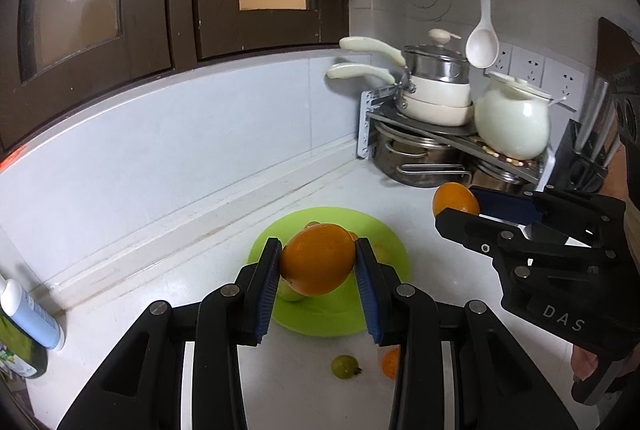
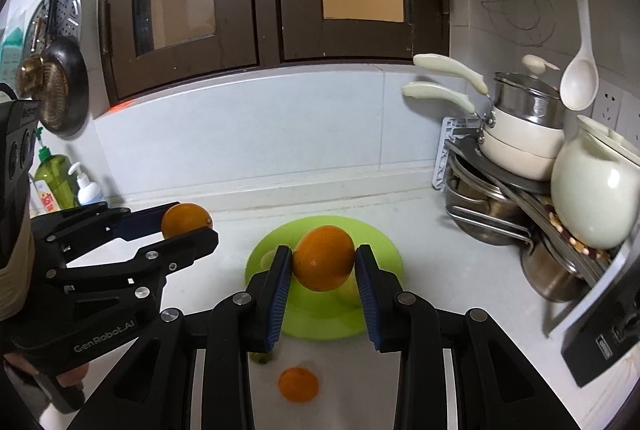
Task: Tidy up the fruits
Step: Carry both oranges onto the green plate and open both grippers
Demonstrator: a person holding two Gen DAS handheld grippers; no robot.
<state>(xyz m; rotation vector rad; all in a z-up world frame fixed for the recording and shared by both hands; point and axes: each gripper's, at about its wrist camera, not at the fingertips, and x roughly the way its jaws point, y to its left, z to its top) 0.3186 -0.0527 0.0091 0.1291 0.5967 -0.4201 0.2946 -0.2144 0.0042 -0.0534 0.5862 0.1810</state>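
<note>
Above the green plate (image 1: 384, 242), left claw (image 1: 316, 262) is clamped on an orange (image 1: 316, 258), clear of the white surface (image 1: 200, 262). Right claw (image 2: 324, 266) likewise pinches its own orange (image 2: 324, 258) over the plate's middle. Loose on the surface near the plate's front edge: a small green fruit (image 1: 345, 366) and another orange (image 2: 298, 384). Pot rack (image 2: 520, 214) crowds the right corner; the left side up to the wall ledge lies open.
</note>
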